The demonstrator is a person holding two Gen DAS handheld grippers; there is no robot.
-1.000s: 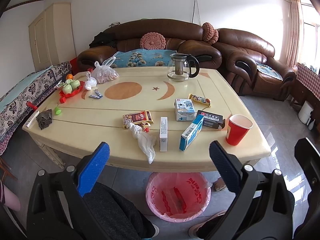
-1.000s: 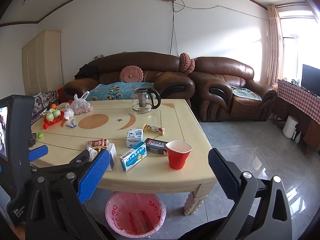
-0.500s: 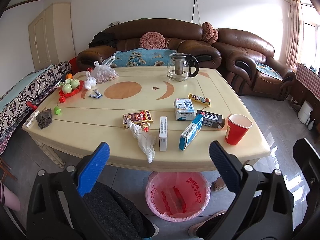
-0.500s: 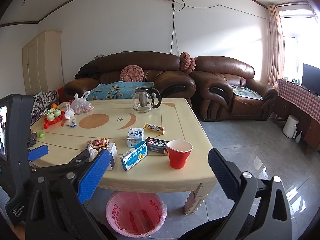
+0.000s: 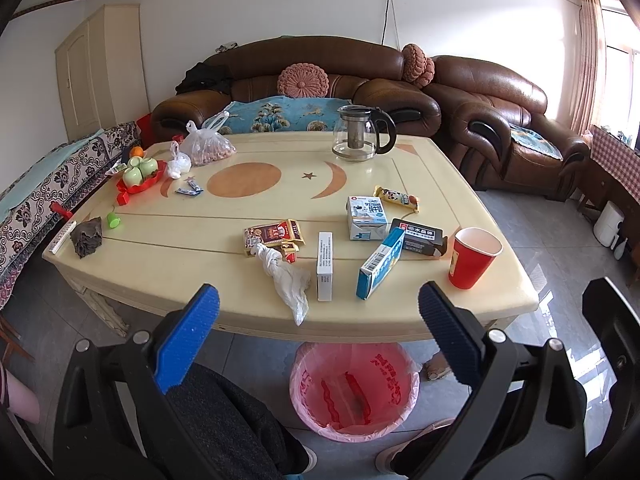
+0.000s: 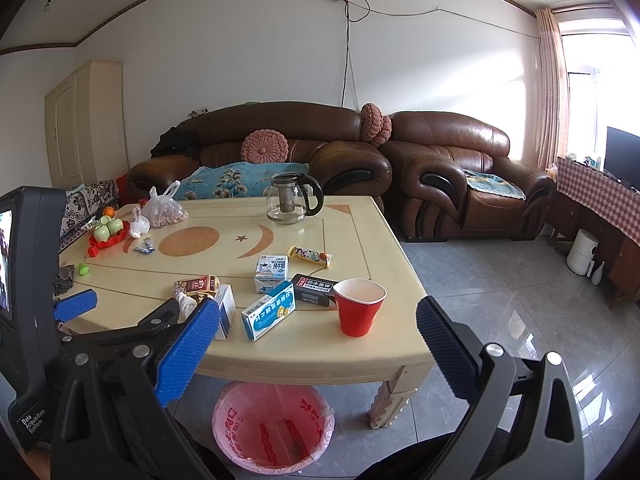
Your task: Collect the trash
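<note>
Trash lies on the near part of a cream coffee table [image 5: 168,248]: a crumpled white tissue [image 5: 286,276], a red-brown wrapper [image 5: 272,234], a white box [image 5: 325,266], a blue box [image 5: 380,264], a black box [image 5: 418,236], a milk carton [image 5: 366,216], a snack bar [image 5: 396,198] and a red paper cup [image 5: 472,258] [image 6: 358,306]. A bin with a pink bag [image 5: 354,392] [image 6: 274,424] stands on the floor under the table's near edge. My left gripper [image 5: 318,320] and right gripper [image 6: 318,332] are open, empty, and held back from the table.
A glass teapot [image 5: 360,134], a bag of nuts [image 5: 206,148], a red tray with green cups [image 5: 140,174] and a dark cloth [image 5: 86,236] sit farther back and left. Brown sofas [image 5: 320,84] stand behind the table. Grey tiled floor [image 6: 500,300] lies to the right.
</note>
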